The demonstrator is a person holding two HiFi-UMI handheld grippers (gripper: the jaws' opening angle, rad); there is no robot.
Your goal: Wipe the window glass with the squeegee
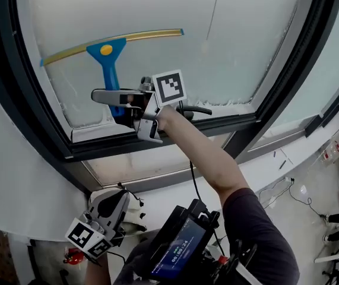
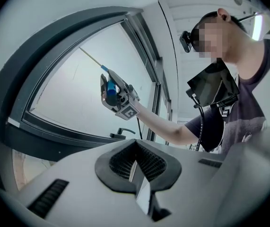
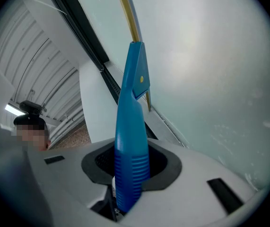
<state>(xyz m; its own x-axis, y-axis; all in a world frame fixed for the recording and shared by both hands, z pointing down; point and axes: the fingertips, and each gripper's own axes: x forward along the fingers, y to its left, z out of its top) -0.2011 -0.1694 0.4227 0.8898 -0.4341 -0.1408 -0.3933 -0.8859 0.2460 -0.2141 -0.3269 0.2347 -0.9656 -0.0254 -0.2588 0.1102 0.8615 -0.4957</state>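
Observation:
The squeegee (image 1: pixel 108 61) has a blue handle and a long yellow-edged blade (image 1: pixel 133 37), which lies tilted against the upper left of the window glass (image 1: pixel 228 40). My right gripper (image 1: pixel 117 103) is shut on the lower end of the handle, raised in front of the pane. In the right gripper view the ribbed blue handle (image 3: pixel 132 141) rises from between the jaws toward the glass (image 3: pixel 210 70). My left gripper (image 1: pixel 114 199) hangs low below the sill, shut with nothing in it. The left gripper view shows its jaws closed together, with the squeegee (image 2: pixel 107 85) and right gripper (image 2: pixel 111 92) far off.
A dark curved frame (image 1: pixel 32 129) surrounds the pane. A black window handle (image 1: pixel 197 108) sits on the lower frame by my right hand. White residue lines the glass bottom edge (image 1: pixel 228 103). A screen device (image 1: pixel 178 248) hangs at the person's chest. Cables lie on the floor (image 1: pixel 288 189).

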